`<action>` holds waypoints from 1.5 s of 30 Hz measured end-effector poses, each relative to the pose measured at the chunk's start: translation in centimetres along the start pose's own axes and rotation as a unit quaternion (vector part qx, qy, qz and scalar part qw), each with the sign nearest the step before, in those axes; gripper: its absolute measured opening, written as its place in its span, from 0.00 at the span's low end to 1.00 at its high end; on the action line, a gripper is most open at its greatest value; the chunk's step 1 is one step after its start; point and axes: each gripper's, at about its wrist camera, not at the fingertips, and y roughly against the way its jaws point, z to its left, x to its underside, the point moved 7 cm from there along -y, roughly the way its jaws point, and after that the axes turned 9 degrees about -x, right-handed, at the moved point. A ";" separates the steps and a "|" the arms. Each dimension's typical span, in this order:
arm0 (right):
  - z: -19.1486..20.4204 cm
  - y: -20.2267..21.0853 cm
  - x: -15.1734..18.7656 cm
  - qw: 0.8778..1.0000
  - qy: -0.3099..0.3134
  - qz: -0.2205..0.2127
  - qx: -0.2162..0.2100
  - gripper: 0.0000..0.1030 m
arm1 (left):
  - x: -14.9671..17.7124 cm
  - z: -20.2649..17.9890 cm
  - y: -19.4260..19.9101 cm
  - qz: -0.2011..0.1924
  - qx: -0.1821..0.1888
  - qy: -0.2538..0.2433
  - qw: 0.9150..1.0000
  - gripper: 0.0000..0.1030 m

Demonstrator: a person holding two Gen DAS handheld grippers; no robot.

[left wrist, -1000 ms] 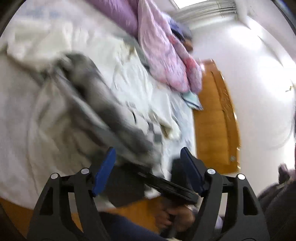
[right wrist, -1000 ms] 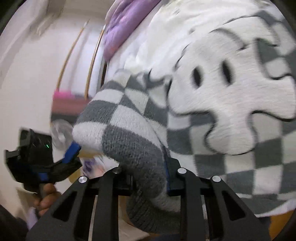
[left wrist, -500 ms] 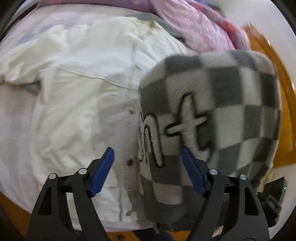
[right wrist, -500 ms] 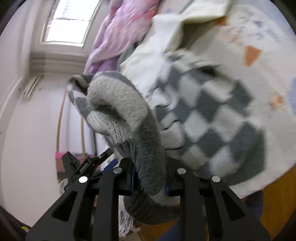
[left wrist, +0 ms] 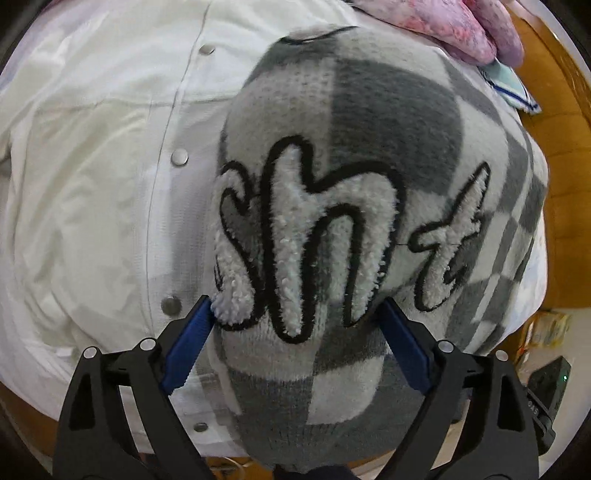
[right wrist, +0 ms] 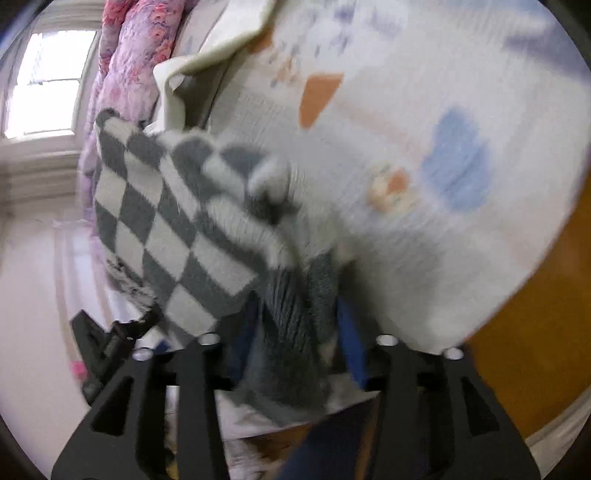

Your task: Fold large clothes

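A grey-and-white checkered sweater (left wrist: 351,184) with fuzzy white letters lies bunched on the bed, partly over a white snap-button jacket (left wrist: 110,147). My left gripper (left wrist: 295,332) is open, its blue pads on either side of the sweater's near end. In the right wrist view the sweater (right wrist: 177,221) lies on the patterned bedsheet (right wrist: 443,147), and its ribbed grey hem sits between the pads of my right gripper (right wrist: 295,350); the jaws have parted a little and the view is blurred.
A pink floral quilt (left wrist: 461,29) is heaped at the far side of the bed. The wooden bed frame (left wrist: 569,184) runs along the right. The other gripper's body (right wrist: 107,343) shows at lower left in the right wrist view.
The sweater was carried over and dropped onto the bed beside the white jacket. My left gripper moved in close around its near end. My right gripper's jaws widened around the hem.
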 end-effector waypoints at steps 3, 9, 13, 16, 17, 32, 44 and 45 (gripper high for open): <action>3.0 2.9 -1.8 0.996 0.091 -0.024 0.004 0.40 | 0.7 1.3 0.3 0.006 0.012 0.026 1.000 0.87; 15.3 -0.1 -3.9 0.953 0.296 -0.002 -0.065 0.26 | 2.0 2.3 3.7 -0.023 0.036 0.048 0.998 0.87; 19.8 -6.6 -6.8 0.933 0.355 -0.005 -0.057 0.25 | 2.6 2.0 4.4 -0.038 0.021 0.035 0.998 0.87; 18.9 -13.3 -9.8 0.945 0.327 0.025 -0.016 0.21 | 2.3 2.4 3.0 -0.023 0.005 0.027 0.999 0.87; 18.2 -15.1 -10.5 0.949 0.315 0.035 0.003 0.20 | 2.4 2.3 2.5 -0.016 0.004 0.027 0.999 0.87; 11.9 -5.8 -3.4 0.987 0.156 0.024 -0.013 0.41 | 7.2 4.0 3.2 0.020 0.105 0.037 0.994 0.87; 6.1 -6.1 0.4 0.996 0.057 0.005 -0.062 0.37 | 11.1 2.3 -1.0 0.045 0.031 -0.024 0.998 0.88; 5.4 -4.8 0.5 0.996 0.029 -0.012 -0.082 0.50 | 11.1 2.2 -1.2 0.043 0.024 -0.029 0.998 0.88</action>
